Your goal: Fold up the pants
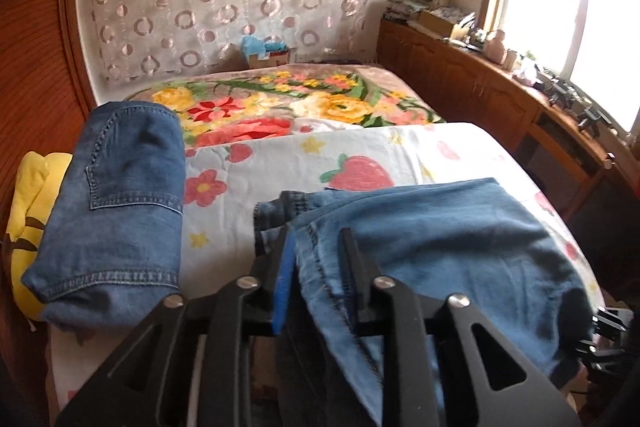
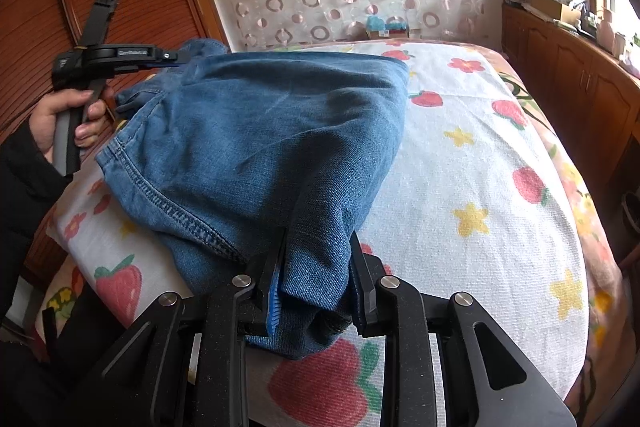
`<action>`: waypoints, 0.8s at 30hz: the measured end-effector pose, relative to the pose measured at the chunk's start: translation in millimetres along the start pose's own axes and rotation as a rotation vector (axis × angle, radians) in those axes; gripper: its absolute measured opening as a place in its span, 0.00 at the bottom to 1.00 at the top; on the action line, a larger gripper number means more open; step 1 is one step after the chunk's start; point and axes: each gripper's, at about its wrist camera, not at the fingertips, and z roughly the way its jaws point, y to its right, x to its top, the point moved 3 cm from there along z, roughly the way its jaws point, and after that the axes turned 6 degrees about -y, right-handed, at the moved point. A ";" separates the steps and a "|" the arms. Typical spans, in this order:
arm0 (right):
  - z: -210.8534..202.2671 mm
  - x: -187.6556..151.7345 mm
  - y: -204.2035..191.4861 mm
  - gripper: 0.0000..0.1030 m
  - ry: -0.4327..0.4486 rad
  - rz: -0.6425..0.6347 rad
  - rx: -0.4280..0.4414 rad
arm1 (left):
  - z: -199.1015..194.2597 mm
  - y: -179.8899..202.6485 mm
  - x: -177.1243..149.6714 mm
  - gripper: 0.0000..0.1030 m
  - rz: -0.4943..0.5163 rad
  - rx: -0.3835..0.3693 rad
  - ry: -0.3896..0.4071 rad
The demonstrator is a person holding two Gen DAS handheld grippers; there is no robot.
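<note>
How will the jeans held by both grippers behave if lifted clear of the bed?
Likely floppy: the jeans already sag and crease between the left gripper and right gripper. Probably heavy for cloth, since the denim looks thick with bulky stitched seams. Slipping seems unlikely; the weave looks coarse, and bunched fabric fills the right gripper.
</note>
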 end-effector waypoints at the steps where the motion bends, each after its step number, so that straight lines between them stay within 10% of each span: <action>1: 0.0 0.0 0.2 0.25 0.000 0.000 0.000 | -5.3 3.0 -2.7 0.29 0.011 -0.008 0.004; 24: -0.3 6.6 4.5 0.26 0.006 0.042 0.006 | -58.5 71.2 -98.1 0.41 0.091 -0.069 0.022</action>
